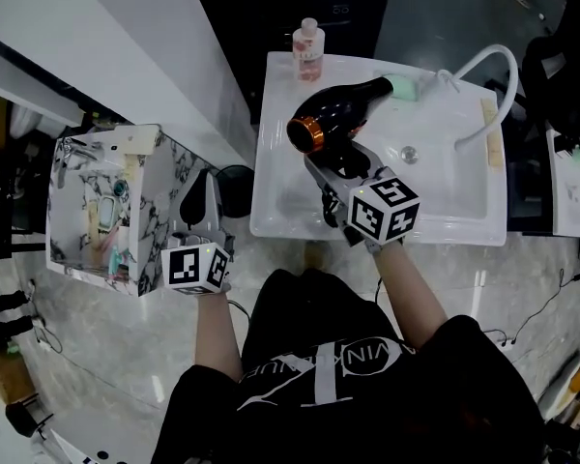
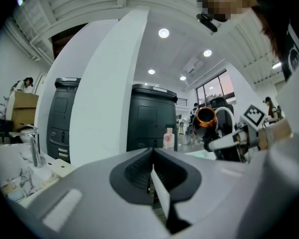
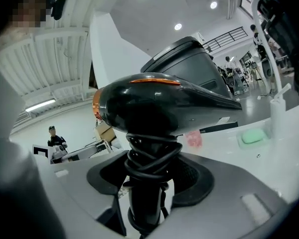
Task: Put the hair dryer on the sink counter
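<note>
Your right gripper [image 1: 336, 172] clamps the glossy black hair dryer [image 1: 340, 114] by its handle
White ceramic sink [image 1: 464, 222] beneath it; left gripper [image 1: 203, 201] closed, empty

Round ceiling spotlights [image 2: 163, 33] high above the jaws are lighting the room brightly and evenly. In the head view the white sink counter [image 1: 280, 162] is glaring close to overexposure, while the person's dark clothing [image 1: 367, 394] behind the jaws is sinking into near black. Both gripper views are bending straight lines into curves and darkening toward the corners. The jaws themselves, right at the lens, are blurring softly. The glossy hair dryer [image 3: 154, 108] between the right jaws is catching a thin orange highlight along its top, and the background beyond is showing fairly sharp.
</note>
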